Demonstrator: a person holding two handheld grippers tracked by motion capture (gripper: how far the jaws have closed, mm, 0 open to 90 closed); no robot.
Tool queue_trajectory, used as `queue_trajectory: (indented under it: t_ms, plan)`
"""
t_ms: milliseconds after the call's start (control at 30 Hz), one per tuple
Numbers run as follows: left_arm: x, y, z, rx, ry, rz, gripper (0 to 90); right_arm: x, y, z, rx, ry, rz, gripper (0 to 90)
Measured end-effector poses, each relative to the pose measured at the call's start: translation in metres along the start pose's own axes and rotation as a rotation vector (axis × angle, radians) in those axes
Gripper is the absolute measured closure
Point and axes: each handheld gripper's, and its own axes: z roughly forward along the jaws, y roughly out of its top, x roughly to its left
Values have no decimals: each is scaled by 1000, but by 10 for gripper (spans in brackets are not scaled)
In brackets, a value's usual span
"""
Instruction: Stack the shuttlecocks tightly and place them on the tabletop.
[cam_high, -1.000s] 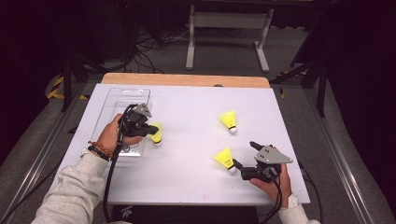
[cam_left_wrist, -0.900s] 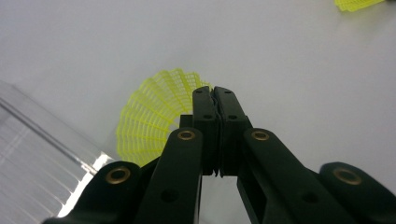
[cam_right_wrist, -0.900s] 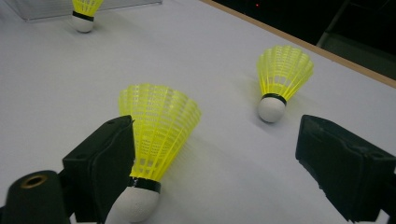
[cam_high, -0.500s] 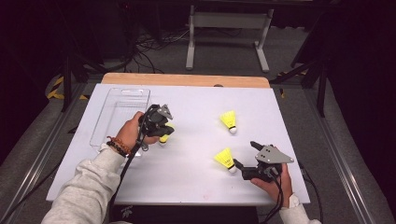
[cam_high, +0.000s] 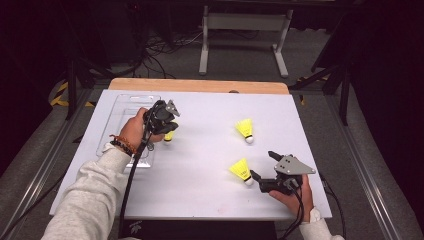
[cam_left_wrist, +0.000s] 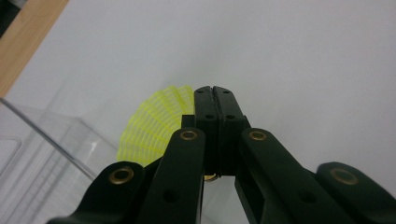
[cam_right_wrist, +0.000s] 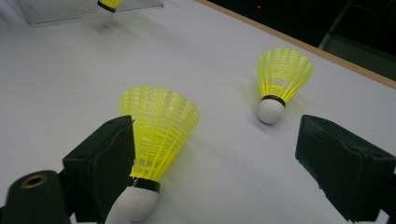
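Note:
My left gripper (cam_high: 168, 122) hangs above the white table just right of the clear plastic tray (cam_high: 127, 107), shut on the skirt edge of a yellow shuttlecock (cam_high: 169, 135). In the left gripper view the jaws (cam_left_wrist: 215, 93) are pressed together and the yellow skirt (cam_left_wrist: 154, 126) fans out to their left. My right gripper (cam_high: 261, 164) rests open near the table's front right. A second shuttlecock (cam_right_wrist: 156, 126) lies just inside its left jaw, untouched by the other jaw. A third shuttlecock (cam_right_wrist: 280, 79) lies farther off on the table.
The tray's clear wall (cam_left_wrist: 42, 154) lies close below and left of the left jaws. A wooden strip (cam_high: 200, 85) runs along the table's far edge. Beyond it, a metal stand (cam_high: 245, 30) and cables sit on the floor.
The left hand has carried the shuttlecock to the right and slightly up, from the tray's right edge out over the bare table. The right gripper has stayed put.

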Motion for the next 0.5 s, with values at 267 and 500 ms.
queue_trajectory:
  t_ms: [267,500]
  plan:
    - [-13,4,9,-13,-57,26,891,1,-1,1,7,7,-6,126]
    - [-25,11,13,-31,-112,47,828,1,-1,1,3,15,-6,123]
